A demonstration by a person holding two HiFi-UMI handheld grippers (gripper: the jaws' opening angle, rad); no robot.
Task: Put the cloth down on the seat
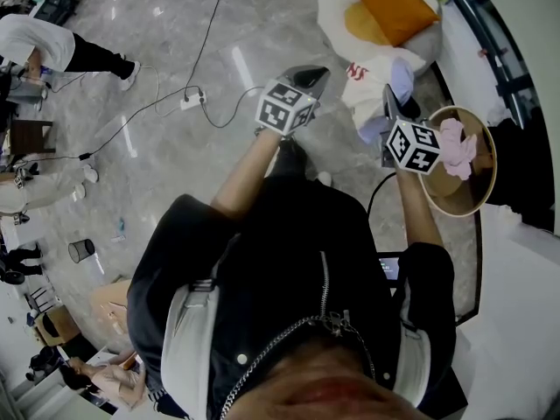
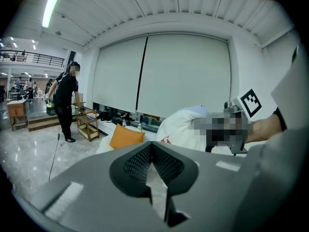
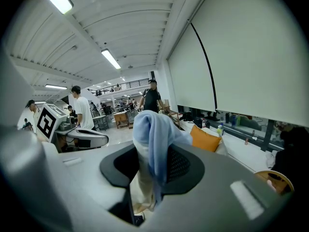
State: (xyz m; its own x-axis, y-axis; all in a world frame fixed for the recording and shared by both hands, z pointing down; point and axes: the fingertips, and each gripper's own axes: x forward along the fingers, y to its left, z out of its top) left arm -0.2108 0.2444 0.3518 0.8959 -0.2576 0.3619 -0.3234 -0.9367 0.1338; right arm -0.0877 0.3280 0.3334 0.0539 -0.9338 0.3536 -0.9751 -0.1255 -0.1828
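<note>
**Seat lay right of and below your loaded hand-held gripper**

Your right hand-held gripper (image 3: 153, 150) was pinching the cloth (image 3: 155, 124). The pale blue and cream fabric sat bunched between its 2 jaws, mounded past the tips and trailing back through the gap toward the camera. Its long axis therefore ran roughly along the jaws, not across them. The jaws stood partly apart only because the folds filled them.

The relation that mattered was where the seat lay from that gripper. In the right gripper view the round wooden seat (image 3: 273, 179) showed low at the right edge, so it lay to the right of the jaws and beneath them, not ahead of them. The head view agreed: the seat (image 1: 451, 199) was just beside the right gripper on its outer side, with a pink cloth (image 1: 459, 147) already lying on it. By my reading, the held cloth was near the seat but not over it.

Your left hand-held gripper (image 2: 152, 149) had its jaws pressed together at the tips with nothing between them. It was on the far side of the right one from the seat, well apart from it, so the right was plainly the nearer of the 2.

I judged the coming move called for swinging the right gripper rightward and down toward the bare wood beside the pink cloth, before letting the jaws spread.
</note>
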